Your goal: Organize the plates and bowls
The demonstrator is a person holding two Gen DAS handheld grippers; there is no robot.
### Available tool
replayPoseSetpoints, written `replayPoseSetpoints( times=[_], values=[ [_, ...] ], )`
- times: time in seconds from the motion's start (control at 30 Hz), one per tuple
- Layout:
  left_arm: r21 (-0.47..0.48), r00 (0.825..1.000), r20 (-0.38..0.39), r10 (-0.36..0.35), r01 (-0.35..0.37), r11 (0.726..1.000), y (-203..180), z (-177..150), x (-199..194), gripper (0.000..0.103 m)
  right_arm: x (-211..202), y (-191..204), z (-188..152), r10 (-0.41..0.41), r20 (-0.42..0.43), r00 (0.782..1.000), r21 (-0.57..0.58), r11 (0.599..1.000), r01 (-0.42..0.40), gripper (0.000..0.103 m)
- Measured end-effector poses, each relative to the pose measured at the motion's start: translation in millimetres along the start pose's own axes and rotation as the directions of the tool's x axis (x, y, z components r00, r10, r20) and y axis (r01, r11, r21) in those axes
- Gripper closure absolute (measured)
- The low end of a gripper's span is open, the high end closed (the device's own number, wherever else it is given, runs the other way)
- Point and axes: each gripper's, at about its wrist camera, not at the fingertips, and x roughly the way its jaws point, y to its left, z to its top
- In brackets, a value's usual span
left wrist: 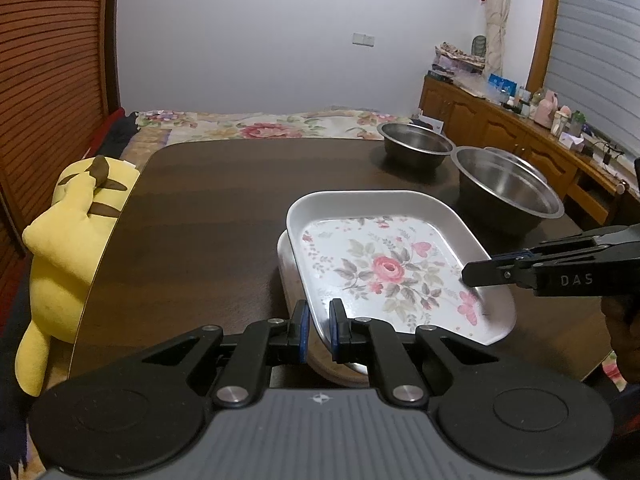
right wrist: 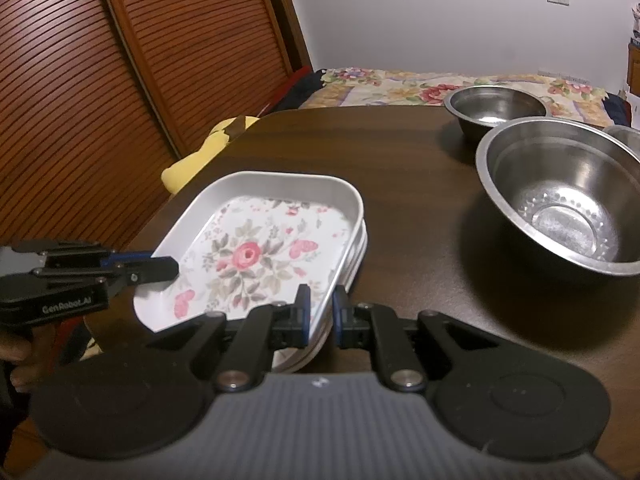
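A white rectangular plate with a pink rose print (left wrist: 384, 268) (right wrist: 248, 256) is held tilted over a stack of white plates (left wrist: 285, 268) (right wrist: 358, 248) on the dark wooden table (left wrist: 200, 220). My left gripper (left wrist: 320, 314) (right wrist: 174, 269) is shut on the plate's near left rim. On the opposite rim my right gripper (right wrist: 320, 300) (left wrist: 466, 276) is shut too. A large steel bowl (left wrist: 508, 192) (right wrist: 560, 204) and a smaller steel bowl (left wrist: 416, 146) (right wrist: 496, 106) stand at the far right. Behind the large one shows the rim of a third bowl (right wrist: 624, 132).
A yellow plush toy (left wrist: 68, 248) (right wrist: 192, 164) leans against the table's left edge. Beyond the table lies a bed with a floral cover (left wrist: 260, 124). A wooden sideboard (left wrist: 520, 128) crowded with small items runs along the right. Slatted wooden doors (right wrist: 120, 80) stand at the left.
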Motion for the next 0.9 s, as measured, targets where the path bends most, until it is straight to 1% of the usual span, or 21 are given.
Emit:
replayPoseSetpoints(
  times=[0.27,0.37,0.4,0.6,0.8,0.9],
  values=[
    [0.012,1.000,0.007,0.028,-0.028,1.000,-4,-1,4,0.092,2,-2,-1,0.009,0.023,1.000,0.008,1.000,-0.009,0.089],
    [0.019,0.999,0.005,0.044,-0.044,0.999,-5,-2,7,0.092,3,-1,-2,0.002,0.025,1.000,0.008,1.000,-0.003,0.087],
    [0.017,0.999,0.005,0.046,-0.046,0.999,-4,-3,7,0.092,4,-2,-3,0.006,0.025,1.000,0.009,1.000,-0.006,0.085],
    [-0.004,0.999,0.019,0.045,-0.045,0.999,1,-1,5,0.092,2,-5,-7,0.021,0.037,0.999,0.010,1.000,-0.021,0.085],
    [0.001,0.998,0.062,0.029,-0.029,1.000,-6,13,-3,0.092,-18,-13,-6,0.020,0.086,0.996,0.013,1.000,-0.021,0.085],
    [0.019,0.997,0.080,0.013,-0.015,1.000,-17,24,-2,0.092,-37,-20,-2,-0.003,0.137,0.990,0.001,1.000,0.003,0.085]
  ],
)
